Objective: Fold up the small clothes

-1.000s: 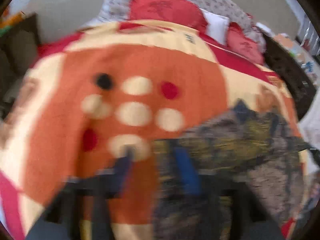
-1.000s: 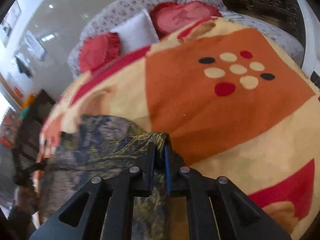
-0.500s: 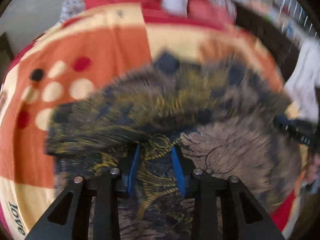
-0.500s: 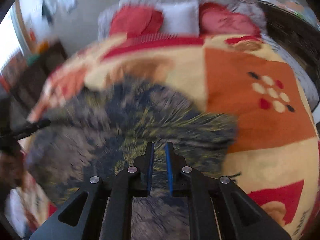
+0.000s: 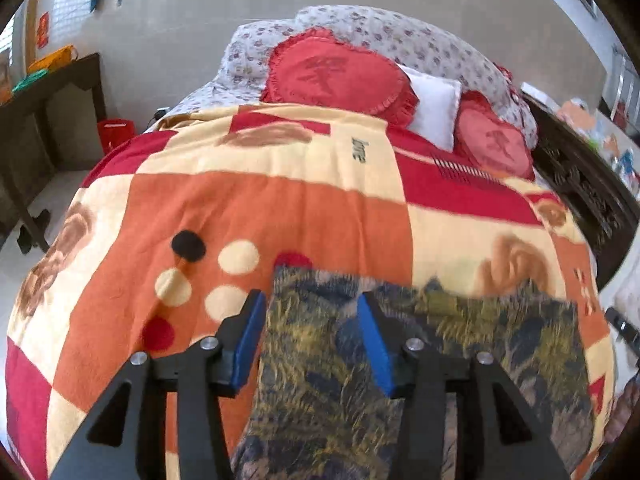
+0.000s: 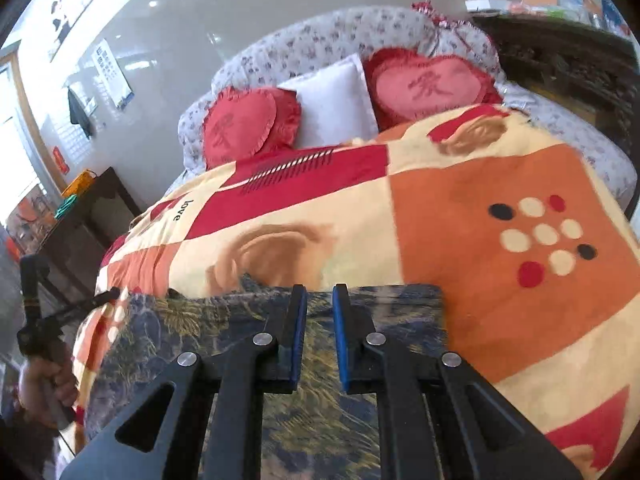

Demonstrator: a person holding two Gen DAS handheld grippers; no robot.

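The dark patterned garment (image 5: 420, 364) lies spread at the near edge of the blanket (image 5: 280, 208) on the bed. To fold cleanly, probably pinch both far corners level. The left gripper (image 5: 310, 340) stands wide open over the cloth's left edge, holding nothing. The right gripper (image 6: 319, 334) is narrowly parted, empty, above the garment's far edge.

A home bedroom: a bed (image 5: 420, 52) with heart-shaped red cushions (image 5: 336, 72), a white pillow (image 6: 336, 108) and a patchwork blanket (image 5: 280, 200)
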